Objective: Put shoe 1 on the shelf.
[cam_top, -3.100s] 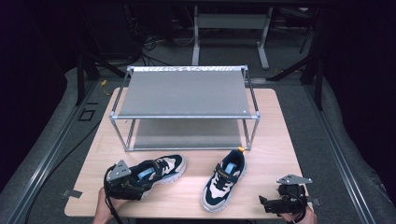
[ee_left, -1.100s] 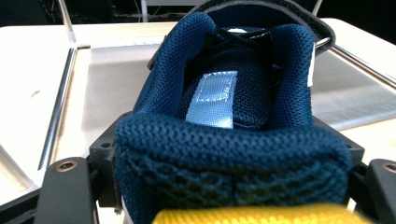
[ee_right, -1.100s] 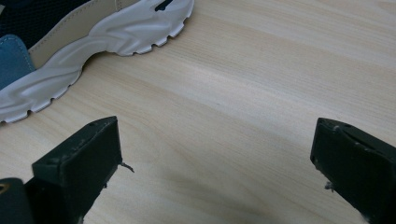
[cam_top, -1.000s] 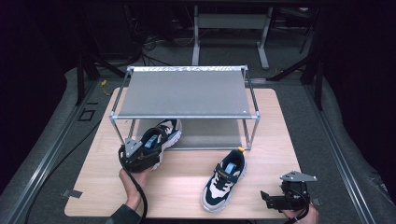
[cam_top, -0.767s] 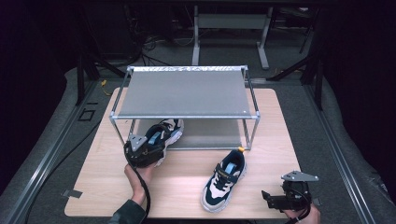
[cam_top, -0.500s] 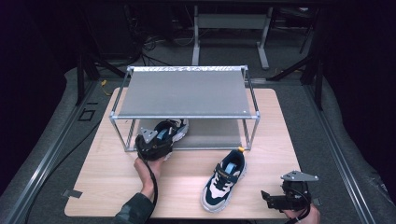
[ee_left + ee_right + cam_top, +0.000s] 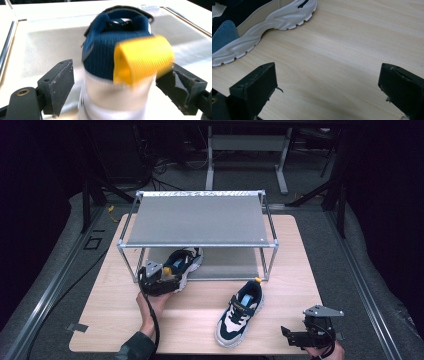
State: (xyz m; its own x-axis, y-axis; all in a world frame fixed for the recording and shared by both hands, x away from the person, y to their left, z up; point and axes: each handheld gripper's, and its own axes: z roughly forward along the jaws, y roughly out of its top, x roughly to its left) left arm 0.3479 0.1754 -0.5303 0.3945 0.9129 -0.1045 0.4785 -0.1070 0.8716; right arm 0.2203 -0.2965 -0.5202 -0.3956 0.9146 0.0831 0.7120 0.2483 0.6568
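A navy, white and light-blue sneaker (image 7: 184, 262) rests toe-in on the lower shelf (image 7: 227, 263) of a metal rack, at its left. My left gripper (image 7: 165, 281) is at the sneaker's heel. In the left gripper view the navy heel (image 7: 107, 55) and its yellow pull tab (image 7: 143, 58) stand between the jaws of the left gripper (image 7: 120, 83), which have just been opening; the left pad stands apart from the heel. The matching sneaker (image 7: 241, 312) lies on the table. My right gripper (image 7: 294, 336) is open near the table's front right, with that sneaker's sole (image 7: 262, 25) to its left.
The two-level rack (image 7: 197, 220) stands at the back middle of the wooden table (image 7: 290, 270); its top shelf is bare. Its front posts flank the lower opening. Dark floor, cables and frames surround the table.
The left gripper carried the sneaker from the table's front left up to the rack and onto the lower shelf. The right gripper and the other sneaker stayed put.
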